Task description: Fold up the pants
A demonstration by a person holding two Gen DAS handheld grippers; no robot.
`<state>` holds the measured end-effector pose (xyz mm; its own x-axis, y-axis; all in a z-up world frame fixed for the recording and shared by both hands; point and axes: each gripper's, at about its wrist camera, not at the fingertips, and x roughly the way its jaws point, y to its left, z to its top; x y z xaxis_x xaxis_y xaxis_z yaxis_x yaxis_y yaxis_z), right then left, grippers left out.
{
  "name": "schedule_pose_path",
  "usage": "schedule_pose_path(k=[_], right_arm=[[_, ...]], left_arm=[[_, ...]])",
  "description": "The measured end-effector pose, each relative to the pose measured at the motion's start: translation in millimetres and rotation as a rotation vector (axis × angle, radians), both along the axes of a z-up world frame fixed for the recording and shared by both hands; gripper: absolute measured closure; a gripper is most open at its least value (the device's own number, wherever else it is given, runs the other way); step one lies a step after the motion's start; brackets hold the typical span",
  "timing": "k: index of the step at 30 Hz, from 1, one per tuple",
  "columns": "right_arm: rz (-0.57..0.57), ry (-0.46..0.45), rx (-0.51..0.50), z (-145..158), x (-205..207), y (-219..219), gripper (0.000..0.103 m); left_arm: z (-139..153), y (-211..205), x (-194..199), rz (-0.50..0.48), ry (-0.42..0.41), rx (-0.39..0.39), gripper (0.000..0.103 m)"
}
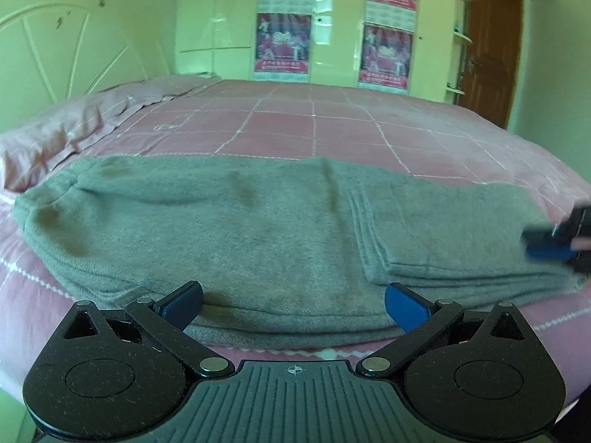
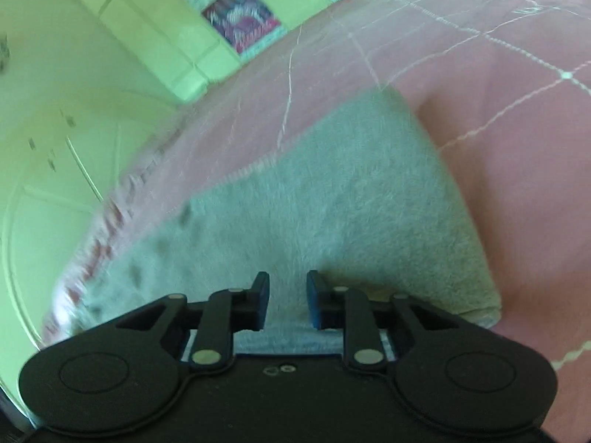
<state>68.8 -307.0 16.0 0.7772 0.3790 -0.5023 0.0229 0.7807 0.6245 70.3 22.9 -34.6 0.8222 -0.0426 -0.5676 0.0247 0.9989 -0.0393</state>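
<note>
The left gripper [image 1: 293,304] has its blue fingers [image 1: 404,304] spread wide and empty just short of the near edge of the grey fleece pants [image 1: 258,229], while the right gripper [image 2: 284,301] holds its own fingers [image 2: 260,301] a narrow gap apart over the fabric, pinching nothing that I can see. The pants lie flat in a long stacked band across the pink checked bedspread [image 1: 295,118], the pillow [image 1: 55,136] at the left end. They look soft, thick, light and limp, so I judge they will sag and slide unless all layers are taken together at an end's corners.
</note>
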Motion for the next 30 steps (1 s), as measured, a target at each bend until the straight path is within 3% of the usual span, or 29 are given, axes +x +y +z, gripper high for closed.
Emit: schedule_pose_path(k=[2, 7, 13, 16, 17, 19, 21, 23, 26, 30], right_arm=[[-0.074, -0.084, 0.017, 16, -10, -24, 0.073], [-0.101, -0.110, -0.023, 34, 5, -53, 0.076], [-0.064, -0.106, -0.173, 34, 27, -25, 0.079], [-0.030, -0.108, -0.246, 36, 42, -9, 0.085], [-0.020, -0.111, -0.284, 37, 47, -4, 0.091], [-0.007, -0.116, -0.339, 34, 59, 5, 0.096], [0.010, -0.059, -0.382, 20, 81, 11, 0.096], [0.026, 0.038, -0.424, -5, 102, 14, 0.103], [0.030, 0.031, -0.412, -7, 99, 14, 0.103], [0.001, -0.076, -0.407, 13, 75, 8, 0.095]], left_arm=[[2, 0, -1, 0.001, -0.002, -0.007, 0.000], [4, -15, 1, 0.017, -0.020, 0.020, 0.000], [13, -48, 35, 0.001, -0.025, 0.039, 0.000], [8, -61, 66, 0.013, 0.059, 0.085, 0.000], [2, -61, 75, 0.006, 0.115, 0.082, 0.000], [-5, -55, 80, 0.007, 0.149, 0.028, 0.000], [-8, -55, 77, 0.001, 0.139, 0.029, 0.000], [-11, -59, 72, 0.003, 0.124, 0.042, 0.000], [-13, -62, 70, 0.016, 0.115, 0.044, 0.000], [-16, -68, 64, 0.024, 0.089, 0.063, 0.000]])
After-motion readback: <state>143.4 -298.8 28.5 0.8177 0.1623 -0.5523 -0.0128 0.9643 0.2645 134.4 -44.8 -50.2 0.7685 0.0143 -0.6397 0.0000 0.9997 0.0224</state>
